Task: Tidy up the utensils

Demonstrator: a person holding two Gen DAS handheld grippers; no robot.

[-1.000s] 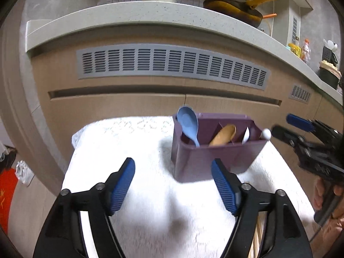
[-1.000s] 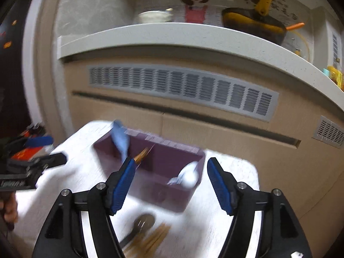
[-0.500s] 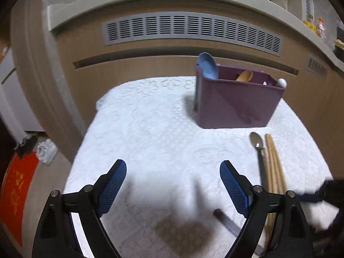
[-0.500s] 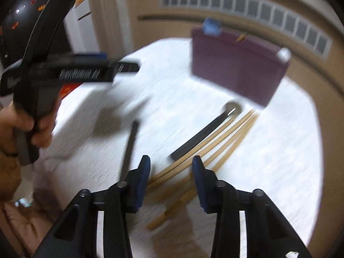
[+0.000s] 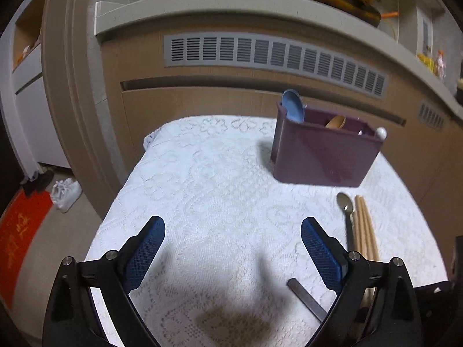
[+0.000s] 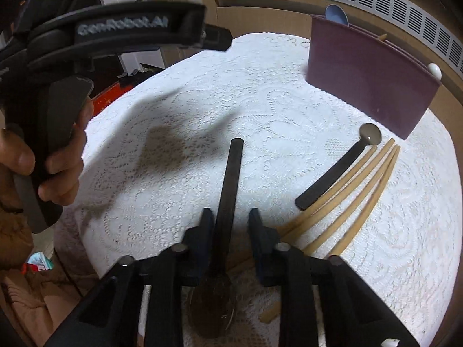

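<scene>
A purple utensil holder (image 5: 324, 156) is seen standing on the white lace-covered surface (image 5: 220, 190) near its far edge. A blue spoon (image 5: 292, 105) is held at its left end, a wooden spoon (image 5: 335, 122) in the middle, and a white-tipped utensil (image 5: 381, 132) at the right end; the dividers between them cannot be made out clearly.

A dark spoon (image 6: 228, 190) is laid on the surface with its handle pointing away and its bowl close under the right gripper (image 6: 231, 231). Its handle is passed between the jaws, which are closing and nearly together; whether the pads already press on it cannot be told. A second, smaller spoon (image 6: 338, 167) and a spread of wooden chopsticks (image 6: 358, 190) are laid to the right of it, in front of the holder.

The left gripper (image 5: 233, 248) is held over bare cloth, its jaws wide and opening, with nothing between them.
</scene>
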